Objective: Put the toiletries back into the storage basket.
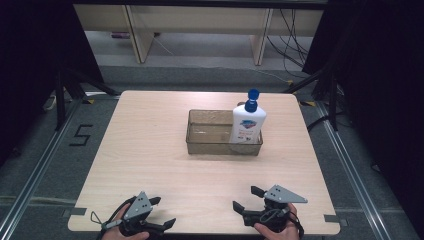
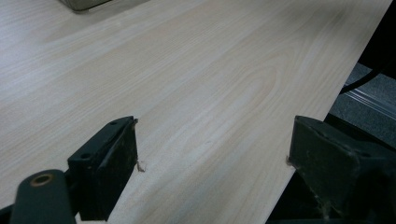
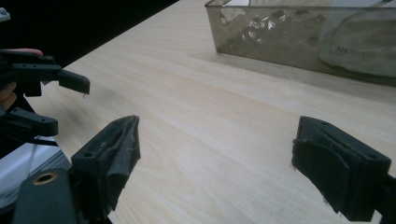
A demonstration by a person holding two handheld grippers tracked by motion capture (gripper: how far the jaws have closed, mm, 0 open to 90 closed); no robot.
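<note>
Left gripper point(image 1: 159, 212) and right gripper point(image 1: 246, 198): jaws spread, empty, at near desk point(image 1: 150, 150) edge. White blue-capped bottle point(image 1: 247, 121) stands upright in smoky clear plastic bin point(image 1: 200, 145), right end. Risk: tall bottle tips if gripped high, or jaw snags bin wall.

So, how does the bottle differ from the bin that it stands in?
The soap bottle is white and opaque with a blue cap; the bin is smoky and see-through. The bottle stands tall and narrow, rising well above the rim, while the bin is low, wide and open on top. The bottle carries a printed label; the bin is plain. Both sit at the middle of the wooden table, far from both claws.
</note>
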